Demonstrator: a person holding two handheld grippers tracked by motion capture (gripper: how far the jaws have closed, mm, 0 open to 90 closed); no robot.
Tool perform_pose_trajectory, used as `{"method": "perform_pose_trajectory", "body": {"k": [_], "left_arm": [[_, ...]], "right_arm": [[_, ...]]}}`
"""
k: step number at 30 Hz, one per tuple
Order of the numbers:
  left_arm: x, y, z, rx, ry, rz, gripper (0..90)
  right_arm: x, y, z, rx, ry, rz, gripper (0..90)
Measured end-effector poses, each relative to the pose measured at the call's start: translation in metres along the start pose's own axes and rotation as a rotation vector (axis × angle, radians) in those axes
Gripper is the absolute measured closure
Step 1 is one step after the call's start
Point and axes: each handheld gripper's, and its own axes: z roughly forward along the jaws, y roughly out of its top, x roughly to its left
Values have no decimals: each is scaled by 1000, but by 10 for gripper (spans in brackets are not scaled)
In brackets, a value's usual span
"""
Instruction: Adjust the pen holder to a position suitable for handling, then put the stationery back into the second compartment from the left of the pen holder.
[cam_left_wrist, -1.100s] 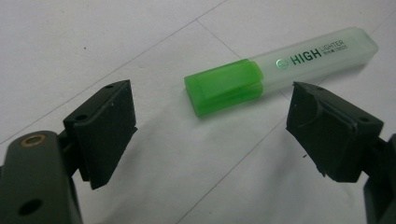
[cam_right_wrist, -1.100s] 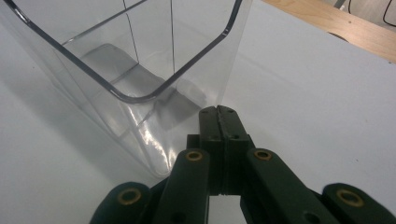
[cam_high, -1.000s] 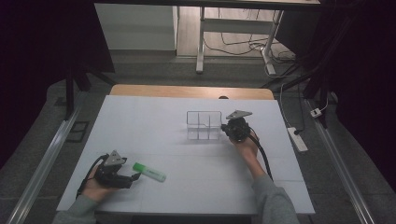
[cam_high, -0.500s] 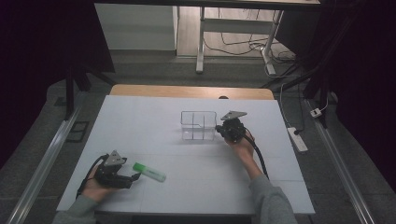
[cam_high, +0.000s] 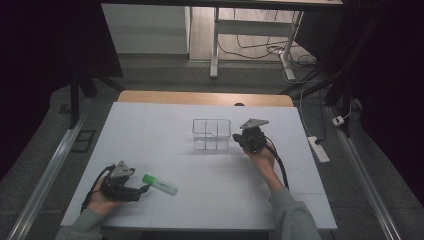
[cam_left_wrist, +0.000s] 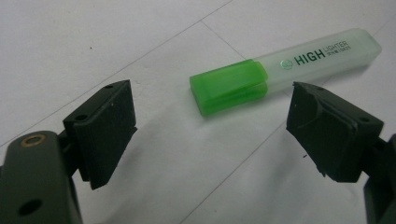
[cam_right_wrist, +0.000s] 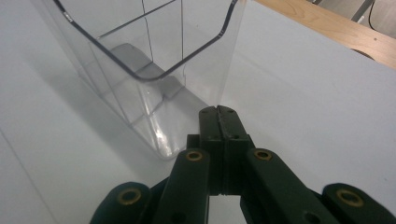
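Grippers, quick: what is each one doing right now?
Left gripper: open, highlighter just ahead, not gripped.
Right gripper: shut, empty, tips against clear box.

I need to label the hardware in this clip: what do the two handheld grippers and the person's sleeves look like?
Both the left gripper and right gripper are black, each topped by a grey three-cornered plate and trailing a black cable. Their jaws are blocky black pads on arms with brass-coloured pivots. The sleeves are grey.
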Motion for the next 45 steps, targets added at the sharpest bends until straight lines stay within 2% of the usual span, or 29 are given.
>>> {"method": "perform_pose_trajectory", "body": {"k": [13,17,21,25,31,33,40,45], "left_arm": [[4,1,0,-15,-3,-6,159],[4,2,-2,-27,-7,-6,160],[5,4,-4,-39,-14,1,168],[5,8,-7,-50,-5,7,172],[4,15,-11,-62,7,59,184],[5,17,-11,-57,8,78,187],[8,26,-14,-37,-45,154,202],[10,39,-17,-3,-82,222,205]], "right_arm": [[5,-31,-39,-20,29,45,895],[8,-41,-53,-37,41,54,757],[14,-51,-66,-38,57,38,621],[15,-58,-77,-42,102,33,545],[18,-64,-85,-59,133,8,485],[18,-66,-87,-56,129,0,474],[18,-67,-87,-58,140,7,452],[18,-68,-87,-57,144,4,446]]}}
